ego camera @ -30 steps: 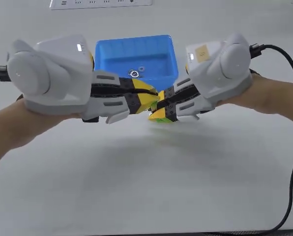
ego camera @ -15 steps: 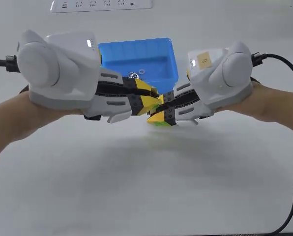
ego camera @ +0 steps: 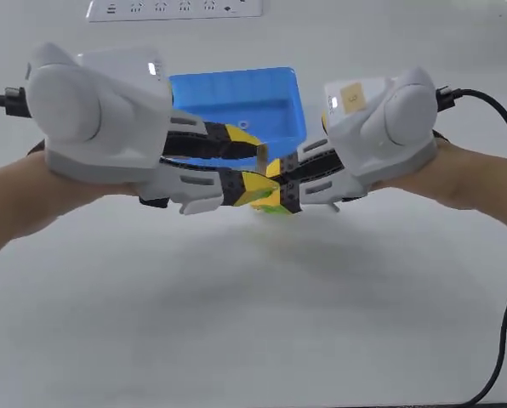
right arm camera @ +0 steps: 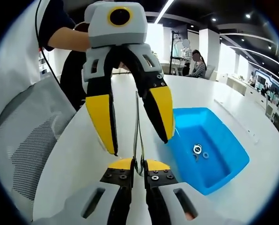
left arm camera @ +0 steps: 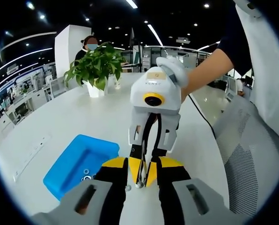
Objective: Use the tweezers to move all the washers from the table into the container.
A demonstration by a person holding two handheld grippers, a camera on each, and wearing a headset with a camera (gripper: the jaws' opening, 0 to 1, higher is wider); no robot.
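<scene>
Tweezers (right arm camera: 137,126) are clamped between the jaws of the right gripper (right arm camera: 138,166), which are pressed together on the thin metal blades. The left gripper (right arm camera: 139,145) faces it head-on with its jaws spread wide, one yellow pad on either side of the tweezers and neither touching them. In the head view the tweezers are hidden where the two grippers meet, and their tips cannot be made out.

The blue container (ego camera: 275,102) stands open on the white table (ego camera: 253,323) just behind the grippers. Its near left part is covered by the left gripper. At least two washers (right arm camera: 197,149) lie on its floor. In the left gripper view a grey speck (left arm camera: 127,187) on the table beside the tweezer tips may be another washer, but it is too small to confirm.

Open white surface runs from the grippers to the near edge of the table. A black cable (ego camera: 500,119) trails from the right gripper down the right side. A power strip (ego camera: 173,8) is cut off by the top edge of the head view.

A yellow sticker (ego camera: 350,98) on the right gripper carries a mark too blurred to read.
</scene>
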